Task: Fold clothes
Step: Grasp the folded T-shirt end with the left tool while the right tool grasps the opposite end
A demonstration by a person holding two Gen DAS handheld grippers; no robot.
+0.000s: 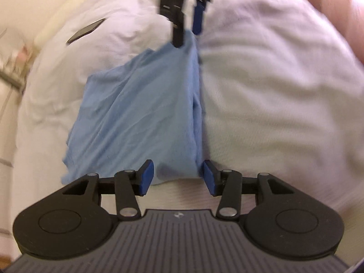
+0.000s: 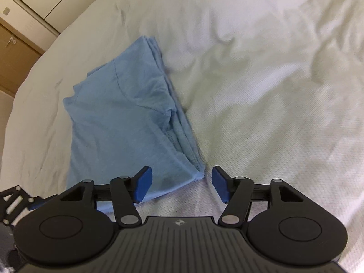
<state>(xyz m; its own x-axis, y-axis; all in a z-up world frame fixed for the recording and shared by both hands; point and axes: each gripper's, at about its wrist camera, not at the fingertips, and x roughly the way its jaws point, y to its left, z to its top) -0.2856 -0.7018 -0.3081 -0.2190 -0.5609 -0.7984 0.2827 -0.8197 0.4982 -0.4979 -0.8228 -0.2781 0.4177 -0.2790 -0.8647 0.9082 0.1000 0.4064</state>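
Note:
A light blue garment lies folded into a rough rectangle on the white bed cover. My left gripper is open, its blue pads either side of the garment's near right corner without pressing it. At the garment's far corner my right gripper hangs down from the top of the left wrist view. In the right wrist view the same garment shows its stacked fold edges on the right. My right gripper is open, with the garment's near corner just ahead of its pads. The left gripper's black linkage shows at lower left.
The white cover is rumpled and spreads wide to the right of the garment. A dark flat object lies on the bedding at far left. Wooden cabinets stand beyond the bed's edge. A person's arm shows at upper right.

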